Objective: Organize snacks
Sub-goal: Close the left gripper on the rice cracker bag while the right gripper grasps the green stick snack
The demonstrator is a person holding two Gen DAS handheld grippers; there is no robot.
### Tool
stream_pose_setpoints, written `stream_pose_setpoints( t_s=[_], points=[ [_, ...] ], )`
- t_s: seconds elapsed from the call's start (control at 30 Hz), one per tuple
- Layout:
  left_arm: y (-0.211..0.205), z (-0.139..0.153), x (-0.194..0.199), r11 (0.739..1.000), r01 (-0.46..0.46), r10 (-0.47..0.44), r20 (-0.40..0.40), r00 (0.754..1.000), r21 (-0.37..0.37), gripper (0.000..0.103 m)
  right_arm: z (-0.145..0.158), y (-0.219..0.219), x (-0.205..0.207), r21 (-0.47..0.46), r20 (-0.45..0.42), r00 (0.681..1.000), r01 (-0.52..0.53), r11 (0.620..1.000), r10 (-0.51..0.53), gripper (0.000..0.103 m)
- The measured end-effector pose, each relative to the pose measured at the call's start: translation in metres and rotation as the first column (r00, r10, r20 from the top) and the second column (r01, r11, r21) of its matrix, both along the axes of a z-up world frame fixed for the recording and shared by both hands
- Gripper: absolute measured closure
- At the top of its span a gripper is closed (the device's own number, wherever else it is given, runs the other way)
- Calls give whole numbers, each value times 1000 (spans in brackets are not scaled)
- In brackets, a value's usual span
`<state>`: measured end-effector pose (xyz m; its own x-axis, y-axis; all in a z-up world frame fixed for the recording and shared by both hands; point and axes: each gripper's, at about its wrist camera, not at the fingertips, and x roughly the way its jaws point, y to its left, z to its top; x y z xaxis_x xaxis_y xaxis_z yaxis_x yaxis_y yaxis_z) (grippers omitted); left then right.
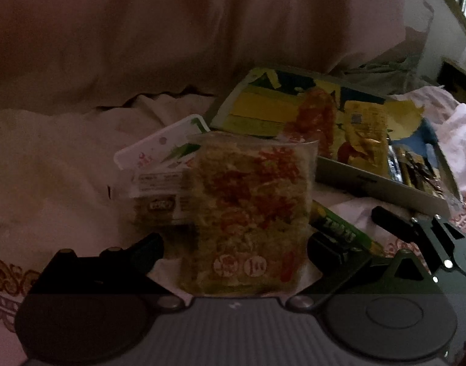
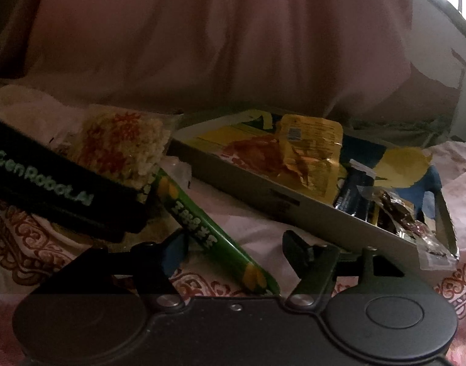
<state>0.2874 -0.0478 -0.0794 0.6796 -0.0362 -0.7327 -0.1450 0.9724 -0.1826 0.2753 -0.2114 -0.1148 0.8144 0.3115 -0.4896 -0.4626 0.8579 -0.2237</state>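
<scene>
My left gripper [image 1: 234, 248] has its fingers on both sides of a clear packet of puffed-rice snack with red print [image 1: 248, 213], which stands upright between them; it looks gripped. The packet also shows in the right wrist view [image 2: 123, 149] beside the left gripper's black body [image 2: 50, 189]. My right gripper [image 2: 233, 251] is open, with a long green candy stick pack [image 2: 214, 231] lying between its fingers on the cloth. A grey tray [image 2: 257, 195] with a yellow pouch [image 2: 312, 152] and dark wrappers [image 2: 394, 210] lies behind.
A white packet with green print [image 1: 166, 146] lies behind the rice snack. The tray [image 1: 370, 186] sits right of it. All lies on a pink-white patterned cloth [image 2: 248, 222] over a soft bed. A pink curtain hangs behind. The scene is dim.
</scene>
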Motion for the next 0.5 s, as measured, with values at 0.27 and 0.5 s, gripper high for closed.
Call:
stream_pose_setpoints(
  t_s=[0.27, 0.5],
  points=[
    [-13, -5, 9, 995, -5, 8, -29, 1000, 96, 3, -1, 5, -4, -17, 13, 999, -42, 999, 42, 57],
    [-16, -4, 5, 992, 0, 3, -29, 1000, 123, 10, -1, 10, -8, -43, 30, 998, -51, 998, 52, 64]
  ],
)
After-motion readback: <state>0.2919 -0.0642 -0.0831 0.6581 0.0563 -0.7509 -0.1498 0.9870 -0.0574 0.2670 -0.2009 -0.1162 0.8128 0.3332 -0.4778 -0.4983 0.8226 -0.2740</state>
